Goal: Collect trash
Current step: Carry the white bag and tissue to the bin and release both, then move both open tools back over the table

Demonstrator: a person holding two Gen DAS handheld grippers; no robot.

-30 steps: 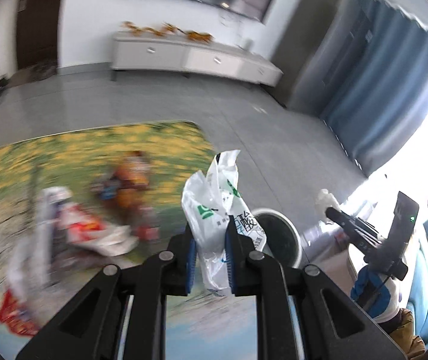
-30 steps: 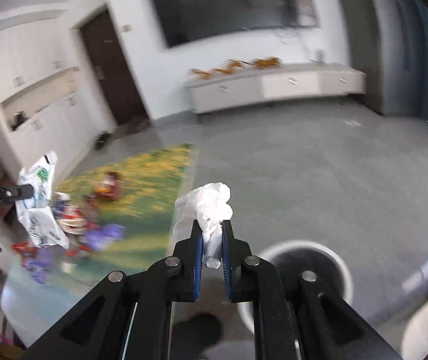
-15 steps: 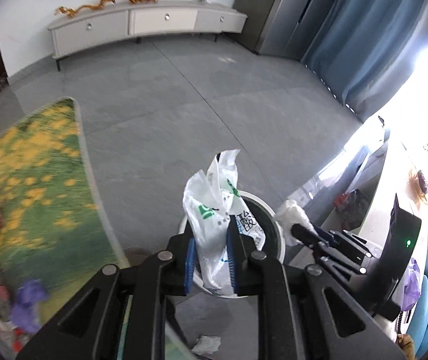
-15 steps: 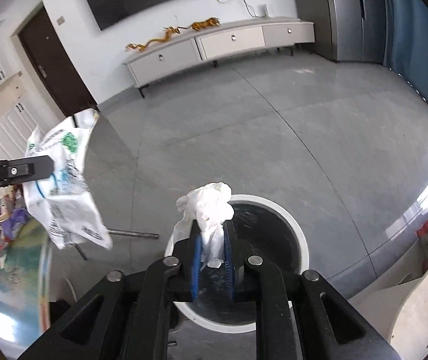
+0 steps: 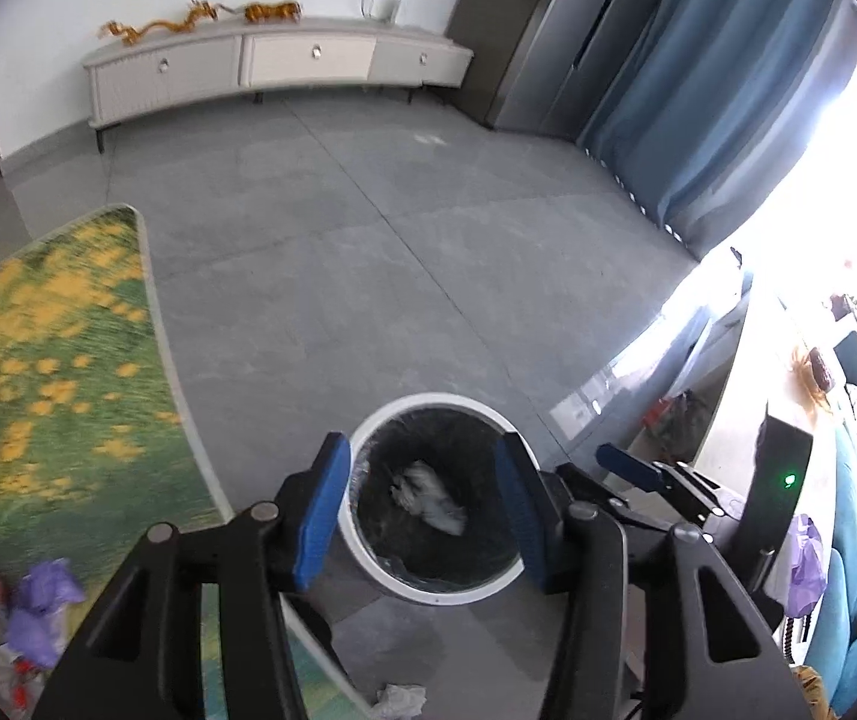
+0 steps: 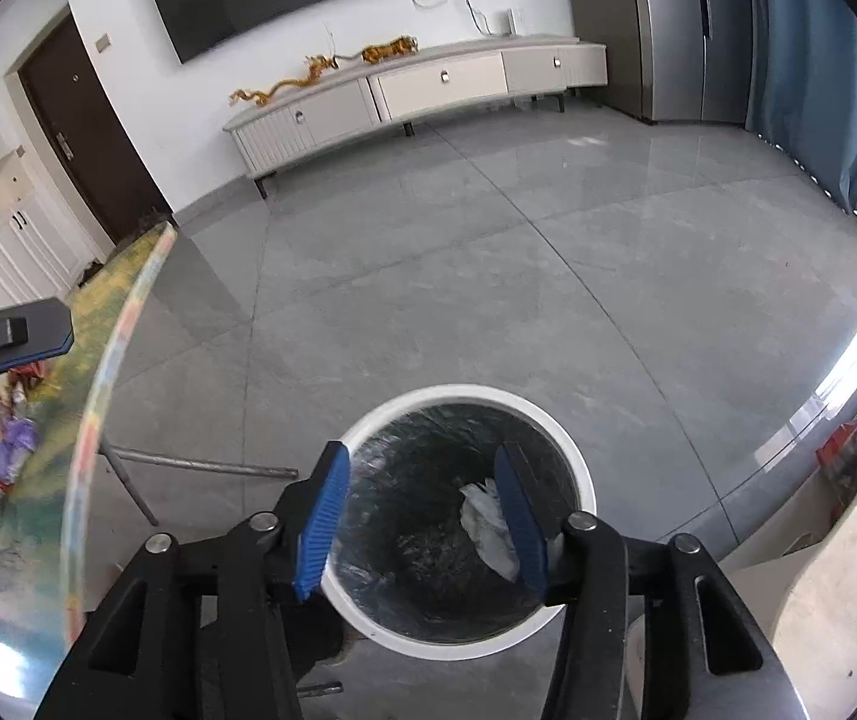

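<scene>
A: Which step is this?

B: The drop. Both tools hang over the trash bin point(image 5: 437, 585), which sits on the floor straight ahead of and below their fingertips. The left hand-held gripper point(image 5: 422, 513) is released, nothing between its blue pads. The right hand-held gripper point(image 6: 425, 519) is released too, its jaws bare.

A: Where is the trash now?

B: Inside the bin. In the left wrist view a pale crumpled piece point(image 5: 428, 495) lies on the dark liner, just beyond the pads. In the right wrist view a white wad point(image 6: 488, 519) rests in the bin, close by the right pad but below it, not gripped. I cannot tell which piece is the bag and which the tissue.

A: What differs from a second ago?

B: Then the left jaws were clenched on a printed plastic bag and the right on a white tissue wad, still near the table. Both jaws have just been opening, and both loads are gone from between them.

A: And next?

B: I judge this round done. More litter remains: purple wrappers point(image 5: 38, 606) on the table point(image 5: 68, 360), down to the left of the left tool, and a scrap point(image 5: 398, 701) on the floor beneath it, short of the bin. The next move calls for swinging back there with jaws apart.
</scene>
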